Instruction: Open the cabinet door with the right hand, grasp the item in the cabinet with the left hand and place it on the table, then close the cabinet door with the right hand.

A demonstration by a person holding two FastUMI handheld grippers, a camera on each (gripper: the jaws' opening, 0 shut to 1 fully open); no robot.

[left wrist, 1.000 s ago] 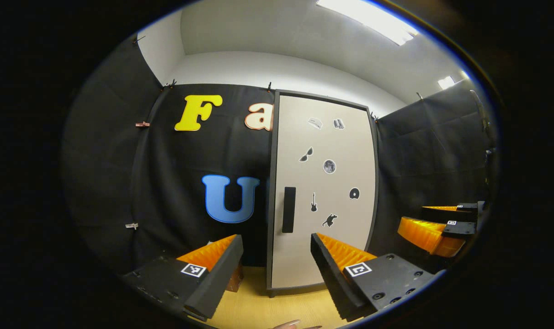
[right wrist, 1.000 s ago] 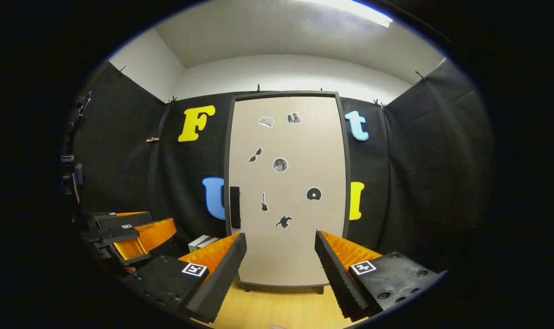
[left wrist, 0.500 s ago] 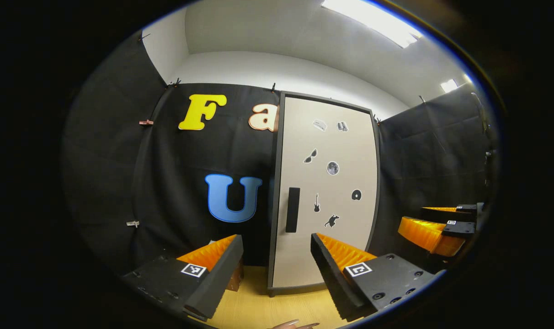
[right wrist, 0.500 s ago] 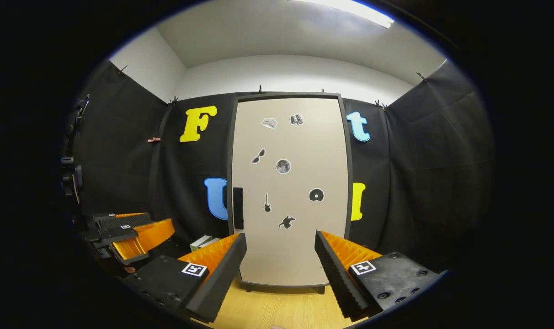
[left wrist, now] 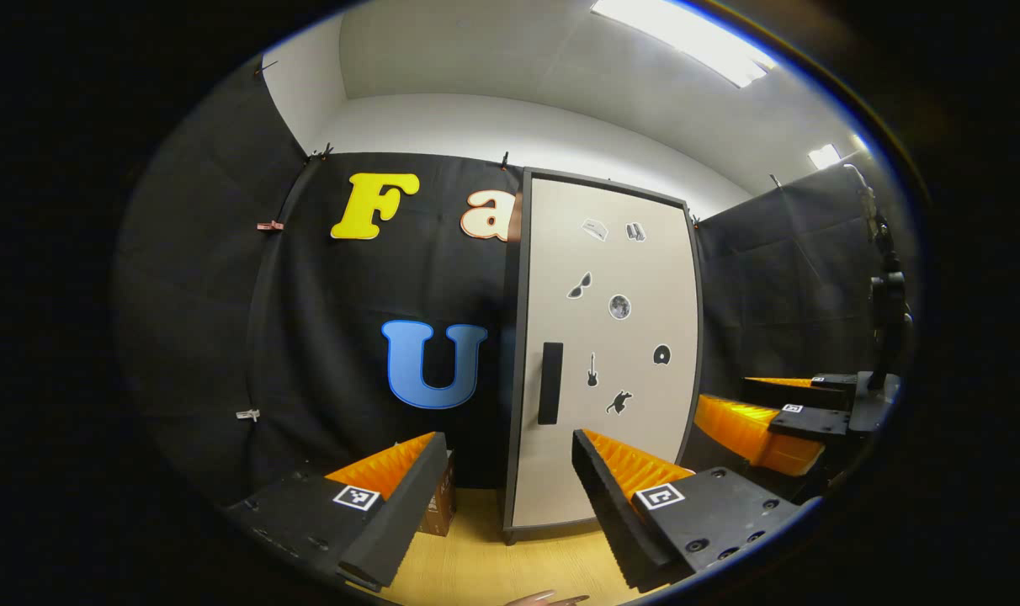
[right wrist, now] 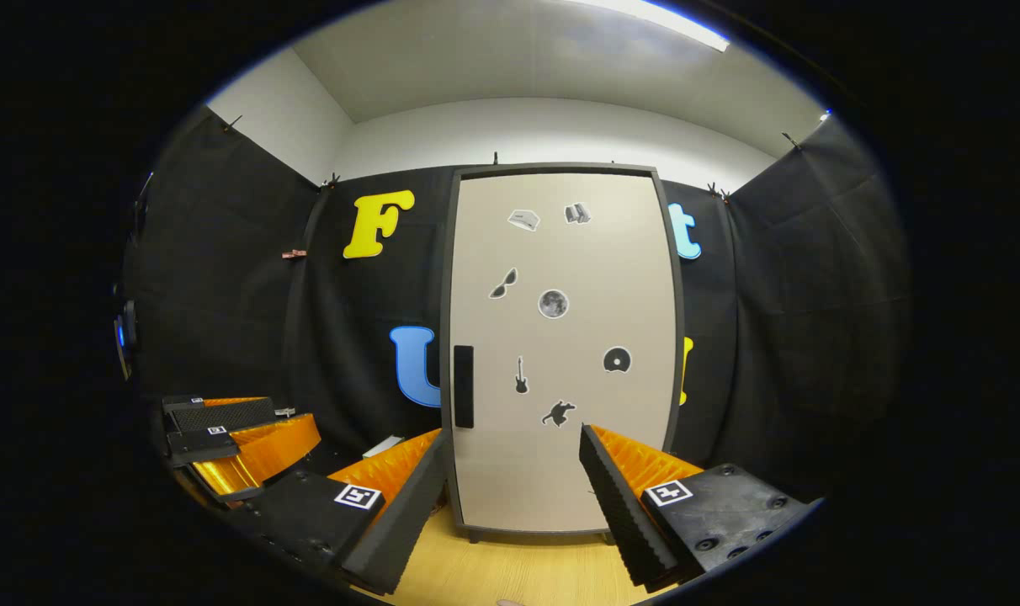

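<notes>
The tall beige cabinet door (right wrist: 560,278) in its dark frame stands closed ahead, with a black handle (right wrist: 464,387) on its left edge. What is inside is hidden behind it. My right gripper (right wrist: 514,446) is open, short of the door and pointing at its lower part. In the left gripper view the door (left wrist: 619,252) and handle (left wrist: 550,383) lie right of centre. My left gripper (left wrist: 510,454) is open and holds nothing. The right gripper (left wrist: 729,396) appears at the far right of that view, and the left gripper (right wrist: 301,418) at the lower left of the right gripper view.
The cabinet stands on a light wooden table (left wrist: 476,572). A small brown box (left wrist: 438,505) sits on the table just left of the cabinet, against the black cloth wall. A person's fingertips (left wrist: 548,598) show at the bottom edge.
The right gripper has moved forward and to the left; the cabinet looks larger and further right in its view. The left gripper has barely shifted. The door stays closed.
</notes>
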